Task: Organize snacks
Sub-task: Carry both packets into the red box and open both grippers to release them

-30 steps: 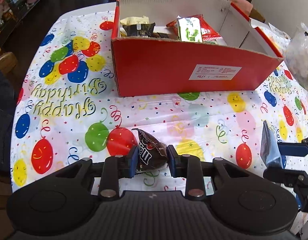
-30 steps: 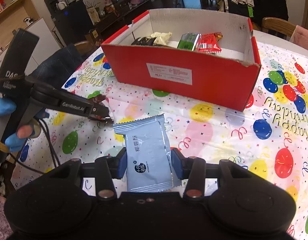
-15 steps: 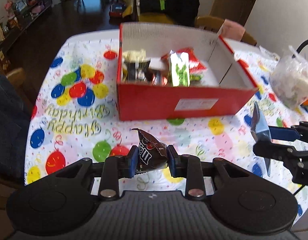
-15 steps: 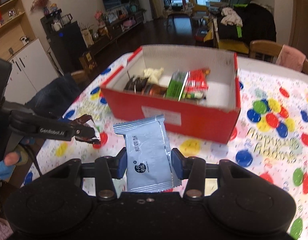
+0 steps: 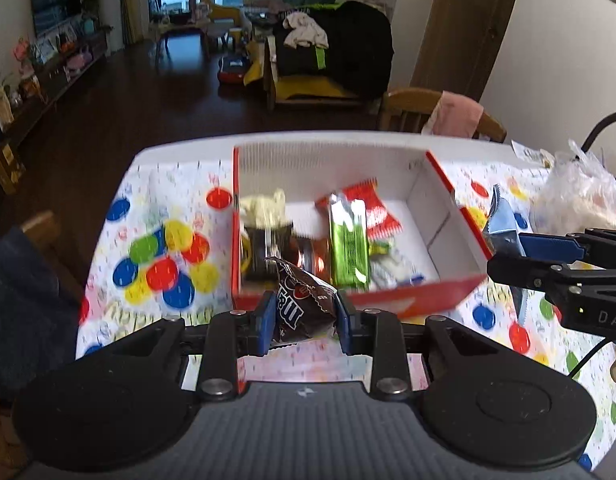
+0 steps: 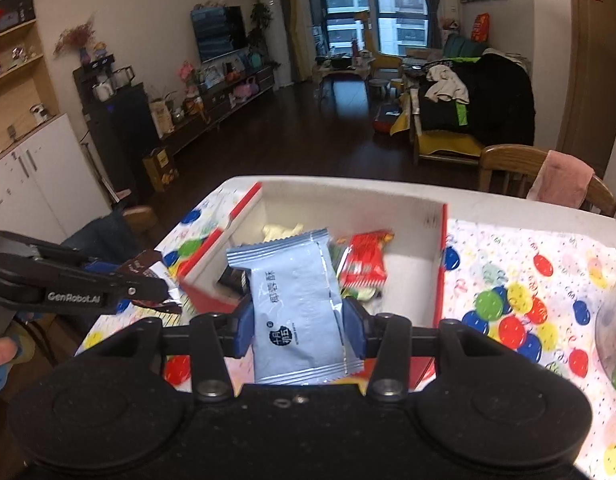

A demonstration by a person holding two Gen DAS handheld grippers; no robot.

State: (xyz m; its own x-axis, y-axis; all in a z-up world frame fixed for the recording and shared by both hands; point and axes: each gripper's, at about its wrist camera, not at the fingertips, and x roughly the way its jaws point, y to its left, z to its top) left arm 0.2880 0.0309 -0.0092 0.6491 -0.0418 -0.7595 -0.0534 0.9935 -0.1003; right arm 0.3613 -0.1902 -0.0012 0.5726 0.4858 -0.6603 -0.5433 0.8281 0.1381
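My left gripper (image 5: 304, 320) is shut on a brown M&M's packet (image 5: 302, 304), held in the air just before the near wall of the red cardboard box (image 5: 411, 300). My right gripper (image 6: 299, 330) is shut on a pale blue snack packet (image 6: 296, 308), lifted over the near edge of the same red box (image 6: 439, 264). Inside the box lie a green packet (image 5: 347, 244), a red packet (image 5: 377, 206), a dark packet (image 5: 264, 252) and a cream one (image 5: 264, 208). The right gripper and its blue packet (image 5: 501, 224) show at the right of the left wrist view.
The table wears a balloon-print birthday cloth (image 6: 527, 280). A clear plastic bag (image 5: 579, 196) of snacks sits to the right of the box. Wooden chairs (image 6: 507, 168) stand at the table's far side, one with a pink cloth. A person's fingers (image 6: 0, 354) show at the left edge.
Both grippers have risen with their packets and tipped toward level, so the box's inside and the room behind now show. Both packets have neared the box.
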